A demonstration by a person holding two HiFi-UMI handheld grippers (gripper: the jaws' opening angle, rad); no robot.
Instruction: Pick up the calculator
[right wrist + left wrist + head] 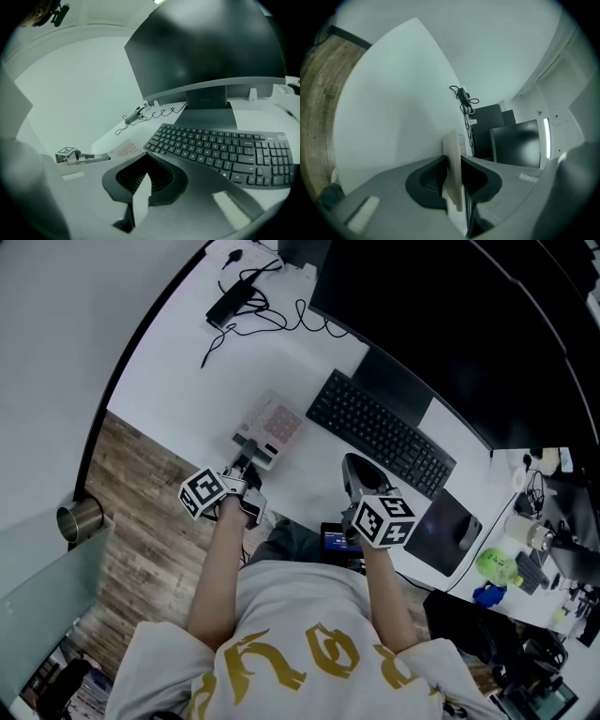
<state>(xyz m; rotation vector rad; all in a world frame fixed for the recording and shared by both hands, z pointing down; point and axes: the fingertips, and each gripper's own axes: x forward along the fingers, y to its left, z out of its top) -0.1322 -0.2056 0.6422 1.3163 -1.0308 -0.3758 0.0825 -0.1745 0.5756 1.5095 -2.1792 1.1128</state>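
Left gripper [247, 463] has its jaws clamped on the near end of the calculator [274, 426]. In the left gripper view the calculator [452, 173] sits edge-on, pinched between both pads. It lies flat over the near-left part of the white desk [178, 371], just left of the black keyboard [380, 432]. Can't tell if it's off the surface. Right gripper [354, 470] hovers by the keyboard's near edge. Its jaws are closed to a sliver with nothing between them. Monitor [450, 324] is at the far right, and a cable bundle [234, 301] at the far left.
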